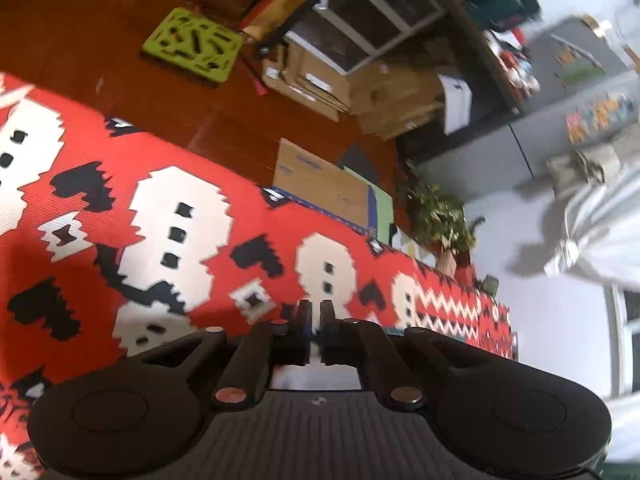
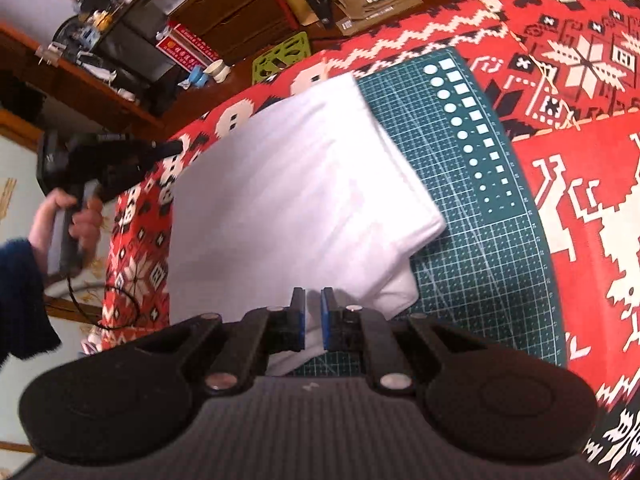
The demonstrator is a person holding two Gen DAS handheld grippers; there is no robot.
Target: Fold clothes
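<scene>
A folded white garment (image 2: 296, 184) lies flat on a green cutting mat (image 2: 480, 200), which sits on a table covered by a red patterned cloth (image 2: 580, 80). My right gripper (image 2: 313, 314) hovers over the garment's near corner. Its blue pads stand slightly apart and nothing is pinched between them. My left gripper (image 2: 176, 146), held by a hand (image 2: 60, 208), points at the garment's far left edge from beyond the table's side and is not holding it. In the left wrist view the left gripper (image 1: 316, 318) is shut over the red cloth (image 1: 160, 220) with nothing in it.
Past the table's edge, a lime green stool (image 1: 192, 46), stacked cardboard boxes (image 1: 320, 76), a flat carton (image 1: 324, 184) and a potted plant (image 1: 440, 216) are on the wooden floor. Cluttered shelves (image 2: 120, 40) stand behind. A black cable (image 2: 120, 304) hangs from the left gripper.
</scene>
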